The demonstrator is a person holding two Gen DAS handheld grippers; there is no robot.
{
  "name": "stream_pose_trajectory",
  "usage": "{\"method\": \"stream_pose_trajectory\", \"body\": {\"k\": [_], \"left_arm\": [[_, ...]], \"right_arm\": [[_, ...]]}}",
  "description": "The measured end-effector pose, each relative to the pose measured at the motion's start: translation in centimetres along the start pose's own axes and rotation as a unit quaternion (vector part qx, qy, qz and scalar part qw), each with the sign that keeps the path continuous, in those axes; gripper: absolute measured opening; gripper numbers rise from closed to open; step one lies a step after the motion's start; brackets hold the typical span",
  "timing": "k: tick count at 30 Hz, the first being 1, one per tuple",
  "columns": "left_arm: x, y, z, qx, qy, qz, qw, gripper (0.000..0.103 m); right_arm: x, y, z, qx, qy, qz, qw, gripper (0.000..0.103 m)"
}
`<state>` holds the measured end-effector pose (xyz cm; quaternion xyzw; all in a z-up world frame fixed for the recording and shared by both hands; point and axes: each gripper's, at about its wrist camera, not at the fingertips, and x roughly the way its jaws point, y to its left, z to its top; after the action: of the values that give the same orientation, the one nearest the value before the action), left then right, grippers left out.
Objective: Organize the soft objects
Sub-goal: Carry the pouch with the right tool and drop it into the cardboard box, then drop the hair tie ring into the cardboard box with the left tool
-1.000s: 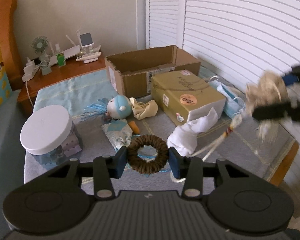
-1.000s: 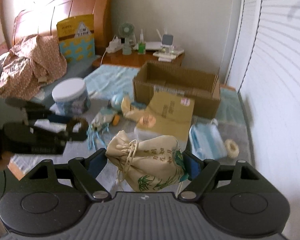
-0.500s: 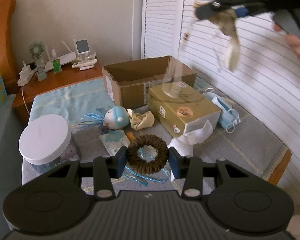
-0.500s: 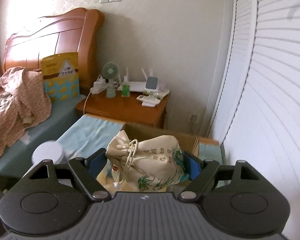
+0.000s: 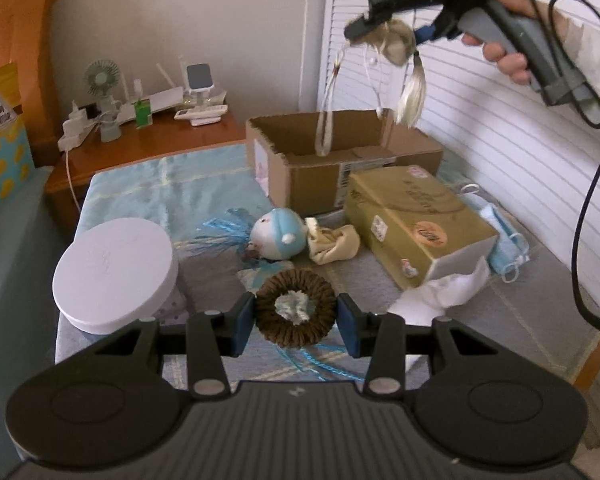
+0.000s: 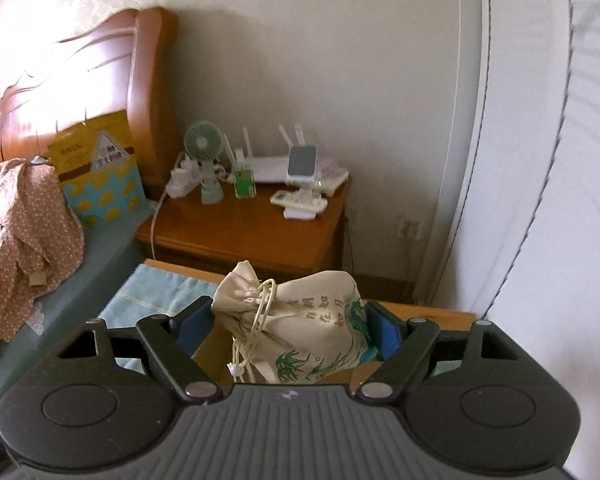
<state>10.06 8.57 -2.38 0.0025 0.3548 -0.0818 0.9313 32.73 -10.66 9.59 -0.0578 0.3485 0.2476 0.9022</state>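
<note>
My left gripper (image 5: 296, 322) is shut on a brown scrunchie (image 5: 295, 314) and holds it above the low table. My right gripper (image 6: 290, 332) is shut on a cream drawstring pouch (image 6: 300, 332). In the left wrist view the right gripper (image 5: 392, 36) hangs high above the open cardboard box (image 5: 340, 160), the pouch (image 5: 396, 42) in it with cords dangling into the box. On the table lie a blue-and-white plush doll (image 5: 278, 234), a cream sock (image 5: 334, 242), white cloth (image 5: 444, 294) and blue face masks (image 5: 504, 240).
A yellow-green closed box (image 5: 412, 220) lies in front of the cardboard box. A round tin with a white lid (image 5: 114, 272) stands at the left. A wooden nightstand (image 6: 252, 232) with a fan and gadgets is behind. Louvred doors (image 5: 480, 120) run along the right.
My right gripper has lifted the pouch from beside the table up and over the cardboard box. My left gripper has kept the scrunchie and barely moved.
</note>
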Motion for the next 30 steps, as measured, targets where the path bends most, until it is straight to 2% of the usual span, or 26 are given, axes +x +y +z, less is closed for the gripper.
{"method": "stream_pose_trajectory", "body": {"k": [5,7,8,12,22,30], "left_arm": [[0.6,0.3,0.1,0.000,0.007,0.003,1.0000,0.043],[0.8,0.2,0.2,0.003,0.009,0.003,1.0000,0.043],[0.8,0.1,0.3,0.005,0.009,0.002,0.9999,0.043],[0.9,-0.2,0.5,0.012,0.011,0.000,0.9999,0.043],[0.7,-1.1,1.9,0.022,0.014,-0.008,0.9996,0.043],[1.1,-1.6,5.0,0.033,0.000,-0.006,0.9994,0.043]], "right_arm": [[3.6,-1.6,-1.8,0.011,0.053,-0.008,0.999,0.085],[4.1,-2.0,-2.7,0.011,0.066,-0.022,0.998,0.090],[4.2,-2.2,-3.0,0.013,0.067,-0.026,0.997,0.097],[3.0,-3.0,-3.9,0.038,0.052,-0.027,0.998,0.103],[-1.8,-1.7,-6.7,0.045,0.011,-0.043,0.998,0.103],[-5.6,1.3,-12.5,0.036,-0.011,-0.049,0.998,0.103]]}}
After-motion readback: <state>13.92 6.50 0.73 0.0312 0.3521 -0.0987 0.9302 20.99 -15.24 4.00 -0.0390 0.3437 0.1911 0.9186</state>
